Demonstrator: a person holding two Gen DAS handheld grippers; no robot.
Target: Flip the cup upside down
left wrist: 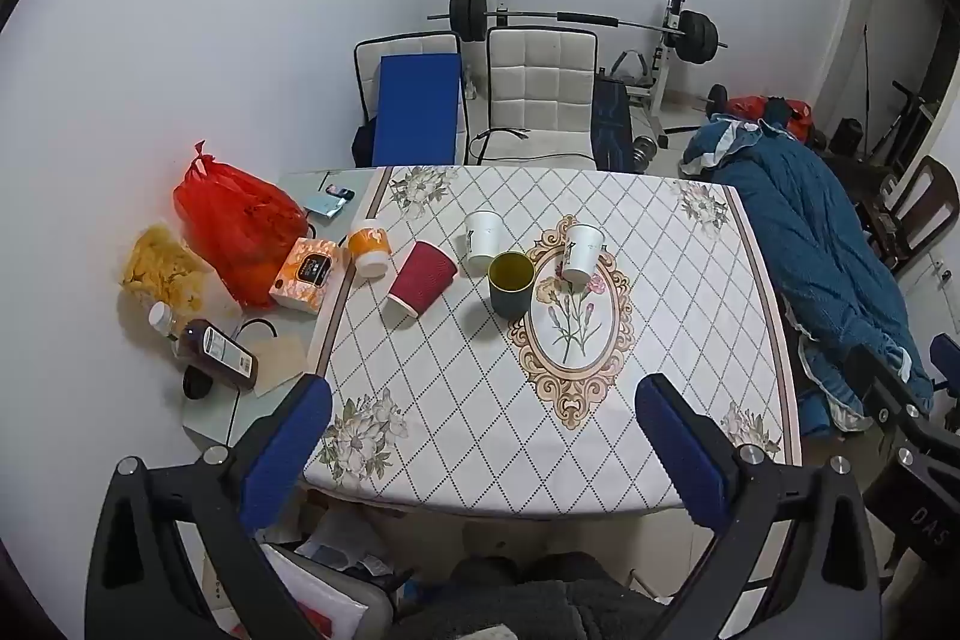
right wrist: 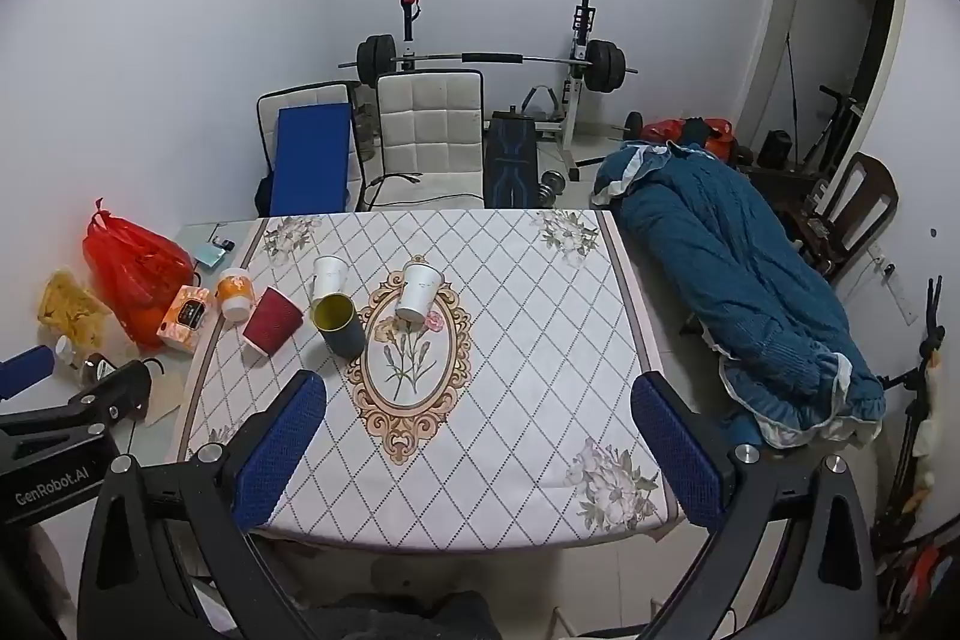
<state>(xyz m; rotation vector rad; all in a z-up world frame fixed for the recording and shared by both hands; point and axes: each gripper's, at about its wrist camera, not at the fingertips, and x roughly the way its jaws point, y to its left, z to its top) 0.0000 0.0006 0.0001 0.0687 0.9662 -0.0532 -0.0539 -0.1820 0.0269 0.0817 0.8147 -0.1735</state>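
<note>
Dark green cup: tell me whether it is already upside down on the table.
No. The dark green cup stands with its open mouth up, its yellow inside showing, on the patterned tablecloth.

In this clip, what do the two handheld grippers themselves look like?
Both match: the left gripper and right gripper have black angular frames with silver bolts, and fingers faced with textured blue pads. The left's body reads "GenRobot.AI" in white. No cables or sleeves visible.

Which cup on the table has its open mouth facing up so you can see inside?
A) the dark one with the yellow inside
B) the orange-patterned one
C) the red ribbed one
A: the dark cup, beside the red cup, stands upright, its yellow interior visible through the open rim in both views.
</note>
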